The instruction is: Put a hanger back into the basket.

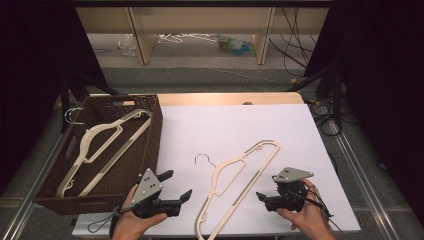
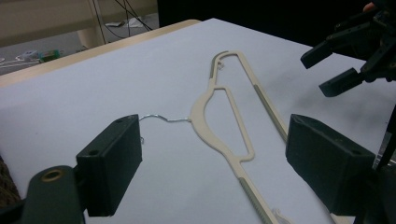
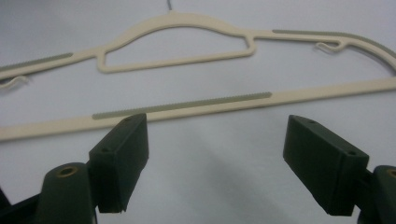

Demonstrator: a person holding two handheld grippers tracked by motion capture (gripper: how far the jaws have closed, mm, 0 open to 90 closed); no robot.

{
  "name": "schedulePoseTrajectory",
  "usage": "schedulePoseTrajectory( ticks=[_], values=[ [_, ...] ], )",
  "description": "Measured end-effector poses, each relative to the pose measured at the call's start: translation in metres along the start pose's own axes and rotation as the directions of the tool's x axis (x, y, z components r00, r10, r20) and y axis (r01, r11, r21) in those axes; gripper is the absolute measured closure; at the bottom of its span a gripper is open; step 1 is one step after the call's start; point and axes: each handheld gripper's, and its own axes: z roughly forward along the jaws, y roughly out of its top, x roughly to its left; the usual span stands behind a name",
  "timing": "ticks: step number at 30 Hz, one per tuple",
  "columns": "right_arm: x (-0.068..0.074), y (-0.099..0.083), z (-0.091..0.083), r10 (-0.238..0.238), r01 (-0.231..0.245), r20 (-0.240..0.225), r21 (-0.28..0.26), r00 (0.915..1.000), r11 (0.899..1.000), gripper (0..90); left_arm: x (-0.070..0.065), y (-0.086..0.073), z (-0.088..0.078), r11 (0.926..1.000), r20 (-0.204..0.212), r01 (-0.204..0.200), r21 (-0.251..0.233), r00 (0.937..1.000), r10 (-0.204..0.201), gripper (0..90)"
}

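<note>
At the bench's left edge I'm looking at a brown wicker basket (image 1: 150, 107) that is holding one cream hanger (image 1: 107, 145), its hook (image 1: 71, 114) poking over the far left rim. My left tongs (image 1: 177, 186) are hovering wide open near the front edge, gripping nothing. A second cream hanger (image 1: 240, 180) is lying flat on the white bench (image 1: 225, 125), its long axis running from the front edge toward the far right corner, its wire hook (image 1: 202, 159) pointing toward the basket. My right tongs (image 1: 262, 196) are gaping wide, empty, just beside its bar. Two hangers, one basket.
</note>
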Motion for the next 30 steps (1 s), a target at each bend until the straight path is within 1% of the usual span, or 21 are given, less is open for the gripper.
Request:
schedulePoseTrajectory(
  ticks=[2, 3, 5, 6, 7, 8, 9, 10, 11, 12, 14, 17, 18, 19, 20, 22, 24, 25, 27, 28, 30],
  values=[
    [-0.003, 0.000, 0.003, 0.045, -0.045, 0.032, 0.002, 0.9985, 0.999, 22.8, -0.002, -0.006, 0.003, 0.9996, -0.002, -0.020, 0.021, 0.9998, 0.020, 18.3],
    [-0.004, 0.001, 0.004, 0.075, -0.075, 0.041, 0.011, 0.9964, 0.997, 22.5, -0.003, -0.008, 0.005, 0.9994, -0.003, -0.017, 0.031, 0.9998, 0.017, 18.3],
    [-0.006, 0.003, 0.010, 0.105, -0.106, 0.063, 0.012, 0.9925, 0.994, 22.5, -0.004, -0.011, 0.007, 0.9991, 0.001, -0.015, 0.040, 0.9999, 0.015, 18.3],
    [-0.006, 0.005, 0.014, 0.137, -0.139, 0.069, 0.026, 0.9881, 0.990, 22.4, -0.004, -0.011, 0.007, 0.9990, -0.004, -0.018, 0.040, 0.9998, 0.018, 18.3],
    [-0.007, 0.005, 0.018, 0.137, -0.140, 0.072, 0.034, 0.9879, 0.990, 22.4, -0.005, -0.012, 0.008, 0.9990, -0.001, -0.019, 0.040, 0.9998, 0.019, 18.3],
    [-0.006, 0.007, 0.021, 0.155, -0.159, 0.075, 0.044, 0.9850, 0.986, 22.4, -0.005, -0.012, 0.009, 0.9991, 0.008, -0.014, 0.041, 0.9999, 0.014, 18.3],
    [-0.007, 0.008, 0.025, 0.142, -0.146, 0.080, 0.048, 0.9867, 0.988, 22.4, -0.006, -0.012, 0.009, 0.9990, 0.005, -0.014, 0.043, 0.9999, 0.014, 18.3],
    [-0.006, 0.010, 0.028, 0.159, -0.165, 0.092, 0.055, 0.9830, 0.985, 22.4, -0.006, -0.012, 0.010, 0.9988, 0.009, -0.026, 0.041, 0.9996, 0.026, 18.3],
    [-0.006, 0.012, 0.031, 0.155, -0.161, 0.095, 0.056, 0.9833, 0.985, 22.5, -0.006, -0.012, 0.010, 0.9989, 0.009, -0.024, 0.040, 0.9997, 0.024, 18.3],
    [-0.005, 0.014, 0.034, 0.173, -0.180, 0.101, 0.061, 0.9797, 0.982, 22.5, -0.006, -0.012, 0.010, 0.9989, 0.009, -0.023, 0.040, 0.9997, 0.022, 18.3],
    [-0.004, 0.019, 0.042, 0.190, -0.199, 0.116, 0.071, 0.9749, 0.977, 22.4, -0.006, -0.012, 0.010, 0.9989, 0.010, -0.023, 0.041, 0.9997, 0.023, 18.3],
    [-0.003, 0.025, 0.055, 0.183, -0.197, 0.139, 0.093, 0.9732, 0.976, 22.3, -0.006, -0.013, 0.009, 0.9987, 0.013, -0.024, 0.046, 0.9996, 0.024, 18.3],
    [-0.001, 0.028, 0.058, 0.199, -0.215, 0.141, 0.106, 0.9698, 0.971, 22.3, -0.006, -0.013, 0.009, 0.9987, 0.013, -0.022, 0.046, 0.9997, 0.022, 18.3],
    [0.000, 0.029, 0.062, 0.200, -0.217, 0.148, 0.110, 0.9685, 0.970, 22.3, -0.005, -0.013, 0.009, 0.9987, 0.012, -0.022, 0.047, 0.9997, 0.021, 18.2],
    [0.000, 0.030, 0.065, 0.188, -0.206, 0.152, 0.119, 0.9704, 0.971, 22.3, -0.005, -0.013, 0.009, 0.9989, 0.010, -0.019, 0.043, 0.9998, 0.019, 18.3],
    [0.003, 0.032, 0.069, 0.195, -0.216, 0.158, 0.133, 0.9680, 0.967, 22.4, -0.005, -0.013, 0.009, 0.9988, 0.009, -0.020, 0.045, 0.9998, 0.020, 18.3],
    [0.003, 0.032, 0.069, 0.160, -0.181, 0.153, 0.132, 0.9752, 0.975, 22.8, -0.004, -0.013, 0.009, 0.9986, 0.008, -0.022, 0.048, 0.9997, 0.022, 18.3],
    [0.004, 0.033, 0.068, 0.174, -0.193, 0.151, 0.123, 0.9731, 0.973, 22.8, -0.004, -0.014, 0.009, 0.9986, 0.010, -0.018, 0.049, 0.9998, 0.017, 18.2],
    [0.003, 0.034, 0.067, 0.156, -0.172, 0.133, 0.122, 0.9788, 0.978, 23.4, -0.004, -0.014, 0.010, 0.9986, 0.012, -0.015, 0.050, 0.9998, 0.015, 18.3],
    [0.002, 0.034, 0.068, 0.156, -0.172, 0.131, 0.116, 0.9790, 0.978, 23.2, -0.004, -0.014, 0.010, 0.9983, 0.008, -0.022, 0.054, 0.9997, 0.021, 18.2],
    [0.000, 0.034, 0.069, 0.128, -0.141, 0.115, 0.115, 0.9851, 0.983, 24.2, -0.005, -0.015, 0.010, 0.9980, 0.012, -0.023, 0.059, 0.9997, 0.023, 18.3]
  ],
)
